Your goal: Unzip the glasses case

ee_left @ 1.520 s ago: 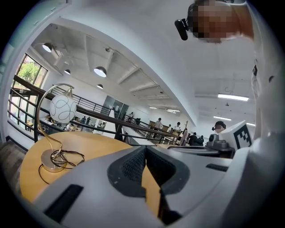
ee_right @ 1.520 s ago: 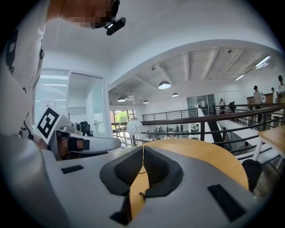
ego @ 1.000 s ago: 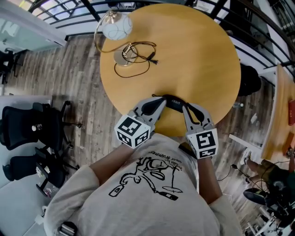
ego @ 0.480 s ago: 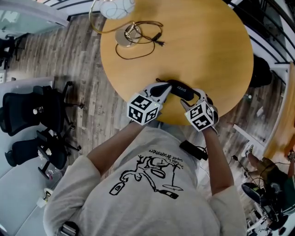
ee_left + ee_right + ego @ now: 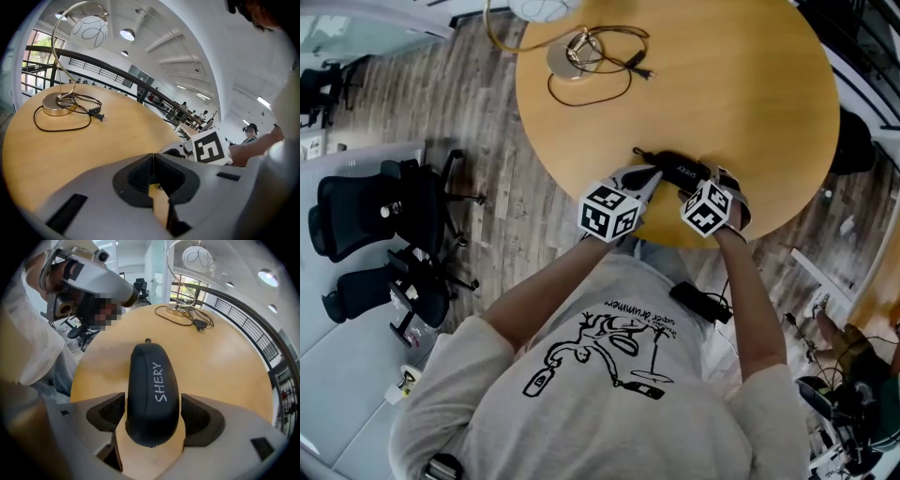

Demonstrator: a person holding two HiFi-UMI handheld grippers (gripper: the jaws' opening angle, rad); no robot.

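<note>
Right gripper (image 5: 153, 414): jaws are opening and stand wide. The glasses case (image 5: 152, 390) lies lengthwise between them, and the dark pads sit just beside its flanks. No grip on the case is evident.

Left gripper (image 5: 153, 160): jaws are clenched, the pads meeting along one line with nothing between them. In the head view it sits just beside the case's left end. Contact with the case cannot be confirmed.

Glasses case: black, rounded shell with the white lettering "SHERY" on top. A small zip pull (image 5: 147, 340) shows at the end of the case farthest from the right gripper. The case is closed, and it rests flat on the round wooden table (image 5: 741, 84), at the edge beside the person's body.

Beyond the case, across the tabletop:
- A desk lamp (image 5: 88, 29) stands well apart from the case, with a white globe shade, a curved brass arm and a round base.
- The lamp's black cable (image 5: 56, 128) loops loosely beside the base and ends in a plug lying on the wood.

Left of the case, off the table, two black office chairs (image 5: 366, 211) stand on wood-plank flooring. The person wears a light shirt with a black printed drawing.
</note>
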